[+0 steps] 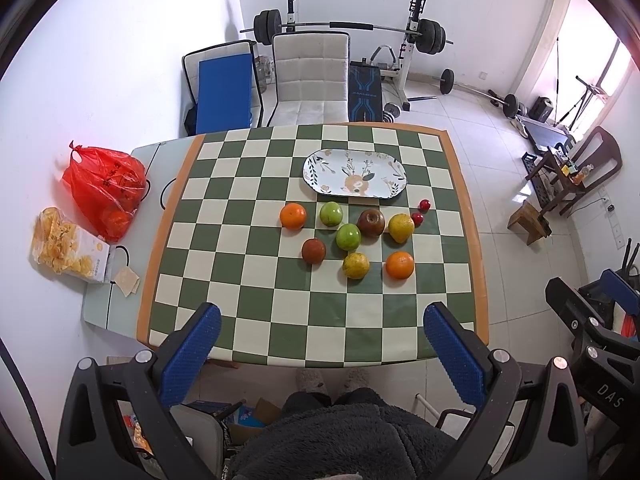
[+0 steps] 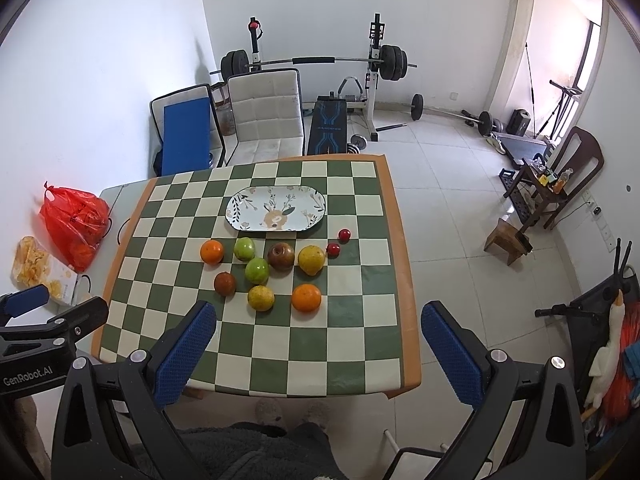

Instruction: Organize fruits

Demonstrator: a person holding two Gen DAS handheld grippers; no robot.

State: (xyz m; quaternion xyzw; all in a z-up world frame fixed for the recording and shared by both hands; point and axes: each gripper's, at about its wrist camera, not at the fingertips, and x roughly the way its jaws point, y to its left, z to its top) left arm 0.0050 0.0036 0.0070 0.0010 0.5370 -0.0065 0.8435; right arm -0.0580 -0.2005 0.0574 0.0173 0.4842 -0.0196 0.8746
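Counter with a green-and-cream checked cloth, seen from above and from its near edge in both wrist views. Left gripper held high over the near edge, level, pointing toward the far wall; its blue-padded fingers stand wide apart with nothing between them. Right gripper held likewise, just to the right of the left one, fingers spread wide and empty; part of the left gripper's body shows at the left margin of the right wrist view. Below both, the person's dark fleece lap and slippered feet.

Plate, oval, floral, bare, lying on the far half of the cloth. Fruits in a loose cluster just in front of the plate, none on it: two oranges, one at the left of the cluster and one at its near right; two green apples; two yellow pears; two dark red-brown fruits; two small red fruits at the right, near the plate's right end.

Red bag and a snack box on the bare counter left of the cloth.
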